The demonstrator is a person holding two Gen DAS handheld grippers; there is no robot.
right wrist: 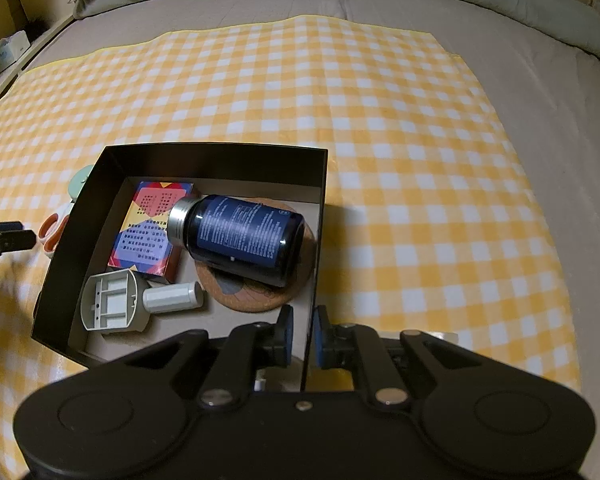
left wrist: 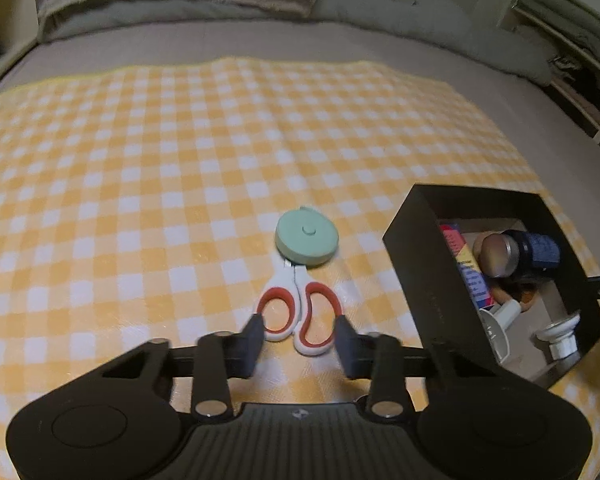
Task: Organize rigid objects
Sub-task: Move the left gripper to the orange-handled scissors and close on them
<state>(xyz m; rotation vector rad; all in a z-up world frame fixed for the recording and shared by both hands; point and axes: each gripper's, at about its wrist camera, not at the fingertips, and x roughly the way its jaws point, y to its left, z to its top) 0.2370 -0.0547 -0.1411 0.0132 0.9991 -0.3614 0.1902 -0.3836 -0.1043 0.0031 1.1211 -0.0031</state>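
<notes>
The left gripper (left wrist: 299,334) pinches the scissors (left wrist: 299,309) by their handles on the checked cloth (left wrist: 140,160), blades under the tape measure (left wrist: 306,242); the right gripper (right wrist: 302,334) clamps the black box (right wrist: 216,152) wall.

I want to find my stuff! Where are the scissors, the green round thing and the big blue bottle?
scissors (left wrist: 300,312): left wrist view, on the white part between the red-lined handle loops.
green round tape measure (left wrist: 306,241): left wrist view, on its flat top.
blue bottle (right wrist: 244,232): right wrist view, on its label.

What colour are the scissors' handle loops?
White scissors handles with red-orange loop linings, clearest in the left wrist view.
</notes>
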